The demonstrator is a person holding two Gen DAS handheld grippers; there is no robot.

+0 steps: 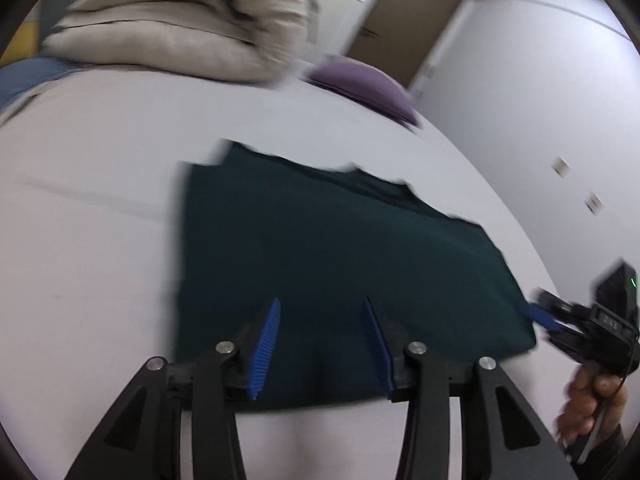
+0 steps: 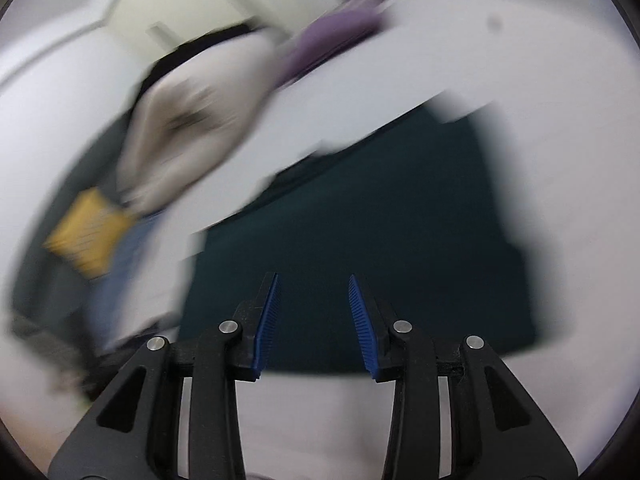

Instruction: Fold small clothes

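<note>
A dark teal garment [image 1: 320,264] lies flat on the white bed [image 1: 80,240], folded into a rough rectangle. My left gripper [image 1: 322,304] is open and empty, hovering over the garment's near edge. The right gripper [image 1: 540,316] shows at the garment's right corner in the left wrist view, held by a hand. In the blurred right wrist view the right gripper [image 2: 312,280] is open and empty above the same garment [image 2: 380,240].
A folded beige duvet [image 1: 180,24] lies at the far side of the bed, with a purple folded cloth [image 1: 360,80] beside it. A brown door [image 1: 404,16] and a white wall [image 1: 520,100] stand beyond. A yellow cushion [image 2: 88,236] lies at the left.
</note>
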